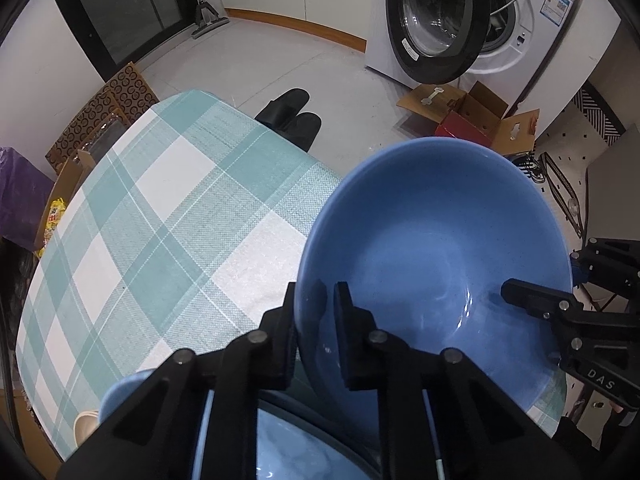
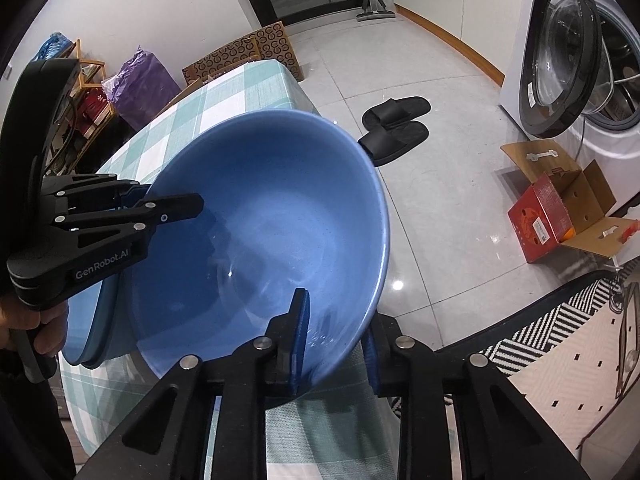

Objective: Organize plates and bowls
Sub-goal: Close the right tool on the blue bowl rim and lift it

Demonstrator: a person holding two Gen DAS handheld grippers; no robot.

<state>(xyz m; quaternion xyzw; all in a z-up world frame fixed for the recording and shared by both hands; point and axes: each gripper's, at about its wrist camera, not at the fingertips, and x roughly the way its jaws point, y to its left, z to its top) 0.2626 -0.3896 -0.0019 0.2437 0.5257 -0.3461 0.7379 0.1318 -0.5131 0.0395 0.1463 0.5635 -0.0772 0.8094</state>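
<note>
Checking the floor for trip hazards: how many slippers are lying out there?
2. Both black slippers lie side by side on the tiled floor just past the table's far edge, between the table and the washing machine. Others may be hidden.

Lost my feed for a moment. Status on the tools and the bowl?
Left tool shut on blue bowl rim. Right tool shut on opposite rim. Bowl tilted above checked tablecloth. More blue dishes below; nothing blocking.
</note>
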